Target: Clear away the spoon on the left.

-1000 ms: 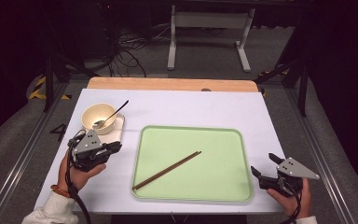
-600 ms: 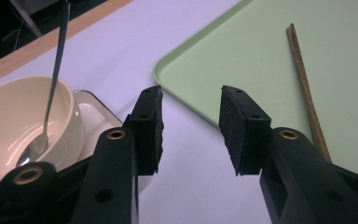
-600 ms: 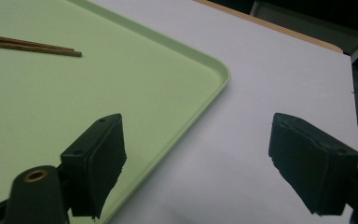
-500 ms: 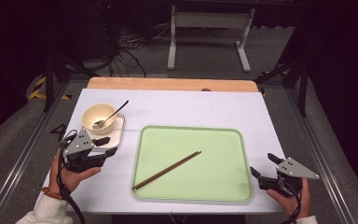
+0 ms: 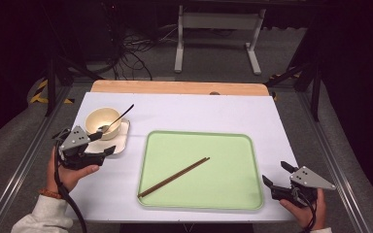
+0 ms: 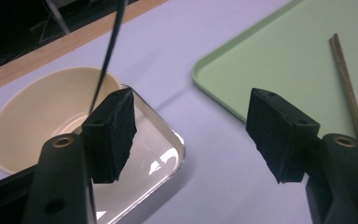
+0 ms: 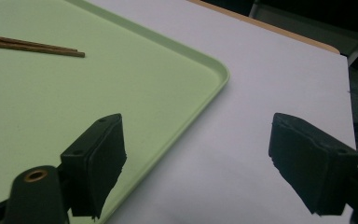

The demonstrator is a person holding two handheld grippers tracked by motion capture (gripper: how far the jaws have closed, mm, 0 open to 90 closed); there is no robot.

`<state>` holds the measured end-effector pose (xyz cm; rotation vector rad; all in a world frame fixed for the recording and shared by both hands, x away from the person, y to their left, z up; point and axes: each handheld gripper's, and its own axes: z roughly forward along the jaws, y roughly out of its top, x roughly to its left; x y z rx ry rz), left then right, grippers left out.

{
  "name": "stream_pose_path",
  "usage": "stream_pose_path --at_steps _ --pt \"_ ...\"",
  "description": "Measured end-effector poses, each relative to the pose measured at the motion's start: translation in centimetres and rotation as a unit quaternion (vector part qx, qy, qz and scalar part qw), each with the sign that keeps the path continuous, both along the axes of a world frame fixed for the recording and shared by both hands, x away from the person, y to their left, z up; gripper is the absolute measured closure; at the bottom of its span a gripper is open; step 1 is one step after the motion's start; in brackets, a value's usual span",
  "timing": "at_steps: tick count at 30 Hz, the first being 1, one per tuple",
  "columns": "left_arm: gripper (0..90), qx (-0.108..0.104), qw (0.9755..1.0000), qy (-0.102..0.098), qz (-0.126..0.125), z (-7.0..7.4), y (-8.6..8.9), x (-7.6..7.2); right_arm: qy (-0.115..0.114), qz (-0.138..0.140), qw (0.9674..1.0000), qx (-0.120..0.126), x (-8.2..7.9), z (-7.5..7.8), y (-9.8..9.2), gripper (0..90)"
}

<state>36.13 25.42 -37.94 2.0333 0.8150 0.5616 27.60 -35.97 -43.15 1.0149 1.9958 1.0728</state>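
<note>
A cream bowl (image 5: 103,122) sits on a small white tray (image 5: 118,144) at ten o'clock on the table (image 5: 199,111), a dark-handled spoon (image 5: 118,118) leaning in it; the spoon's head is hard to make out. At the centre, the green tray (image 5: 233,170) holds a pair of brown chopsticks (image 5: 175,176). The left gripper (image 5: 102,143), at nine o'clock, has just been opening its jaws, which straddle the white tray's corner without pressing on it. The right gripper (image 5: 275,174), at four o'clock, gapes wide, holding nothing.
</note>
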Motion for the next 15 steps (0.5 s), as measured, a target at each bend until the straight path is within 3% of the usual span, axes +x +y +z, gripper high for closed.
stream_pose_path --at_steps 8,15 --pt "43.5 0.033 0.999 0.021 0.024 0.0 1.8 2.9 0.003 0.001 1.0 -0.003 0.1 -0.1 0.1 18.9" --pt "46.9 0.031 0.9976 0.059 0.022 -0.2 2.3 6.8 0.007 -0.002 1.0 -0.001 0.1 -0.2 -0.2 18.9"
